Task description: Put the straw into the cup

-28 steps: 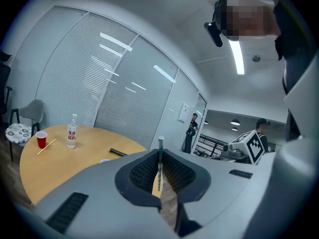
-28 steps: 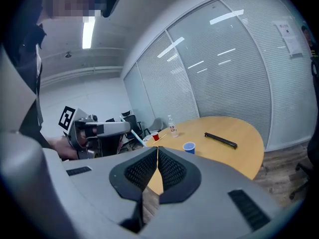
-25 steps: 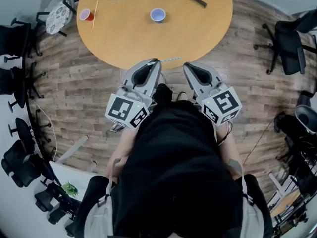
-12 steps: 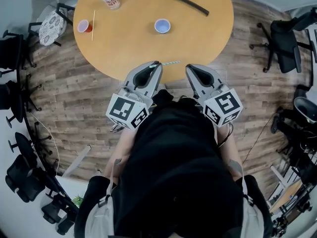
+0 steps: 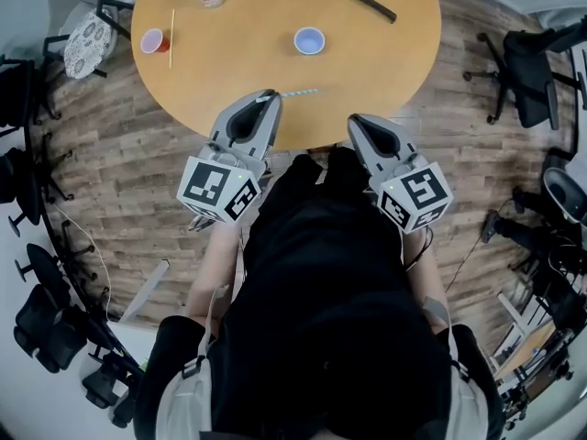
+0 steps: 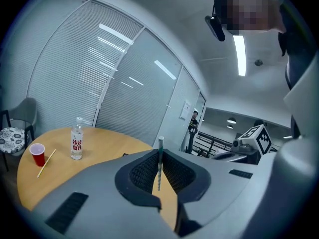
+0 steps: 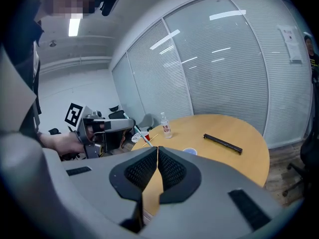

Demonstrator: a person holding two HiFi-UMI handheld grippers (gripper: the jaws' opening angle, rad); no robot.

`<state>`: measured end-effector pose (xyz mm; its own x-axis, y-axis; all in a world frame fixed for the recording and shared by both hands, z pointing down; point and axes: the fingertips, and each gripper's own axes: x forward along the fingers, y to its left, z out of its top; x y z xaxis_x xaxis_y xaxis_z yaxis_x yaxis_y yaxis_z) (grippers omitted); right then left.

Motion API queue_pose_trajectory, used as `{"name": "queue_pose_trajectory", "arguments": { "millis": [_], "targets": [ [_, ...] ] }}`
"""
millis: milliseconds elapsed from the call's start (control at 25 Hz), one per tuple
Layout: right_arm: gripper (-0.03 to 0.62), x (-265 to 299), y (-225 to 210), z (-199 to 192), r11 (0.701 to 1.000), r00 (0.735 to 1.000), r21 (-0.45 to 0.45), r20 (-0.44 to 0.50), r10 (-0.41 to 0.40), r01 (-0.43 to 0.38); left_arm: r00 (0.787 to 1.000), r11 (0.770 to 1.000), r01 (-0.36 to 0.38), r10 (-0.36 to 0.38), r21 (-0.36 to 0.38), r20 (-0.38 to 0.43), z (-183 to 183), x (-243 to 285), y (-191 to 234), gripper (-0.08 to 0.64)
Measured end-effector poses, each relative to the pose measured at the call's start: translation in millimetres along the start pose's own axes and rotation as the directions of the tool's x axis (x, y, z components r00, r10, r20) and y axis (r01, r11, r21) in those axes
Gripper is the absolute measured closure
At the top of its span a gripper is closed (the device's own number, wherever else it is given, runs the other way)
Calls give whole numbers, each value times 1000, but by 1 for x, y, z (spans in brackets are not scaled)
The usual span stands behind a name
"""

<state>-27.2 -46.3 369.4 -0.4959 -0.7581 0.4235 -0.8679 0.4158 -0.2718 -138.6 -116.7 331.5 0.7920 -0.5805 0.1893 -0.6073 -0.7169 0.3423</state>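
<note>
Clamping thin white-teal striped straw [image 6: 159, 166], left hand-held gripper [image 6: 160, 154]; right hand-held gripper [image 7: 157, 151] closed, empty.

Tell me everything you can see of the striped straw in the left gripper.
The thin white straw with spiral teal stripes, paper by its look, is straight. The left gripper is shut on it near one end, both pads pressing it. The rest juts out toward the person's right, over the near part of the round wooden table. Nothing else is seen touching it.
</note>
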Motion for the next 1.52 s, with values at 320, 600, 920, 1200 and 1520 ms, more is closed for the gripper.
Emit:
{"name": "queue_pose_trajectory", "arguments": {
  "millis": [320,600,920,1200,1520],
  "targets": [
    [574,5,-15,1,999,999,1,-8,36,-36,999,999,-53,53,-13,-8,-10,11,5,525],
    [574,18,-46,25,997,997,-13,8,77,-77,993,993,-120,120,-7,14,9,36,14,525],
    [574,34,-75,40,992,992,-29,-16,123,-123,985,985,-172,172,-9,12,16,70,27,525],
    [574,39,-103,41,989,989,-32,-53,140,-142,977,977,-215,215,-2,-11,9,99,46,525],
    [574,50,-121,41,984,981,-41,-100,168,-173,966,967,-255,254,-21,-46,-6,122,64,525]
  ]
}}
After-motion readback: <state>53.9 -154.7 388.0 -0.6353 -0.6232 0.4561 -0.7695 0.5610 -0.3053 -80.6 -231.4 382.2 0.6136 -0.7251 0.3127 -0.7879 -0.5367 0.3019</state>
